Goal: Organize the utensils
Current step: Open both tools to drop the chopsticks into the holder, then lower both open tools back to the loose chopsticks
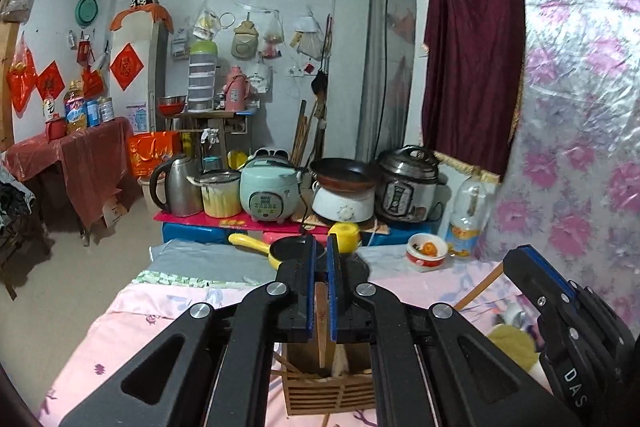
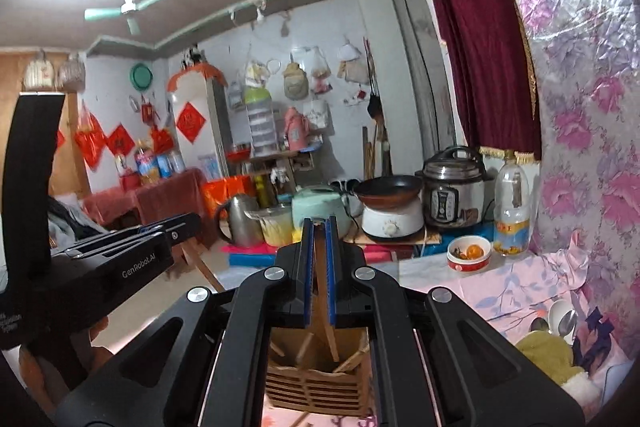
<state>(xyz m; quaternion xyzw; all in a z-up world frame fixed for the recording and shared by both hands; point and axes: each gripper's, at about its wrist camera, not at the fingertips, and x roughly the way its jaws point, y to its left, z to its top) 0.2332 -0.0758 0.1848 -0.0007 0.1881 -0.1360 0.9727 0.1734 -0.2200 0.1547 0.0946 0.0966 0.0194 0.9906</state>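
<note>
A slatted wooden utensil holder (image 1: 326, 393) stands on the pink floral cloth (image 1: 132, 323), right under both grippers; it also shows in the right wrist view (image 2: 316, 387) with several chopsticks inside. My left gripper (image 1: 320, 259) is shut on a wooden chopstick (image 1: 321, 323) that points down into the holder. My right gripper (image 2: 319, 239) is shut on a wooden chopstick (image 2: 320, 267) that also reaches into the holder. The right gripper's body (image 1: 560, 311) shows at the right of the left wrist view. Spoons (image 2: 560, 319) lie at the right on a yellow cloth (image 2: 544, 351).
Behind the table stand a kettle (image 1: 176, 187), a mint rice cooker (image 1: 268, 191), a frying pan (image 1: 344, 173) and a pressure cooker (image 1: 408, 183). A yellow saucepan (image 1: 280, 249), a bowl with an orange (image 1: 426, 251) and a bottle (image 1: 468, 219) sit at the far edge.
</note>
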